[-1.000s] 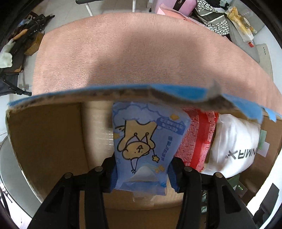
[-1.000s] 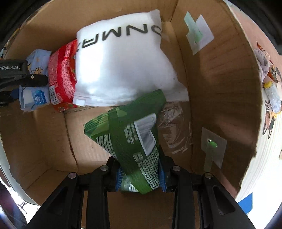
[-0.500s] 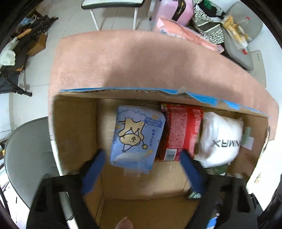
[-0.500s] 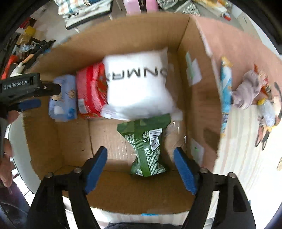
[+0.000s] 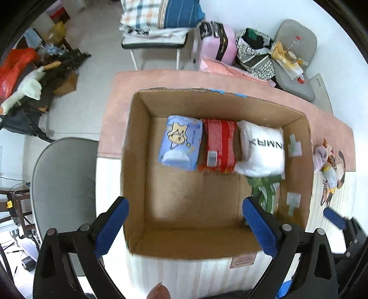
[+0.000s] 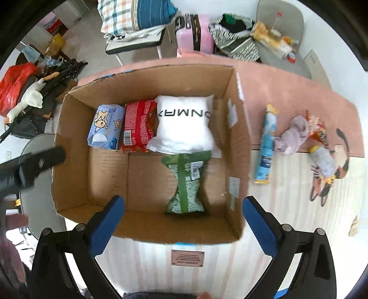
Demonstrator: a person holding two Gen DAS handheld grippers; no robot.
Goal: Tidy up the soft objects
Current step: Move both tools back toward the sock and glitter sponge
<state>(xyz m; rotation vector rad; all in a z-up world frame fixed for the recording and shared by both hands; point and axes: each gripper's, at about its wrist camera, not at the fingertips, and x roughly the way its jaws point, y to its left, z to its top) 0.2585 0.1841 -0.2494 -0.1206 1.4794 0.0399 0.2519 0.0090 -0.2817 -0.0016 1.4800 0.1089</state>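
Both hand-held grippers, left (image 5: pixel 185 227) and right (image 6: pixel 184 226), spread wide and empty above cardboard box (image 6: pixel 239 142); green packet (image 6: pixel 186 184) inside.

A pale floor (image 5: pixel 92 76) is showing across the upper left of the frame. A chair (image 5: pixel 156 41) is carrying folded plaid bedding (image 5: pixel 161 16) at top centre, a pink suitcase (image 5: pixel 218 43) is standing beside it, and a grey chair (image 5: pixel 64 184) is sitting at left.
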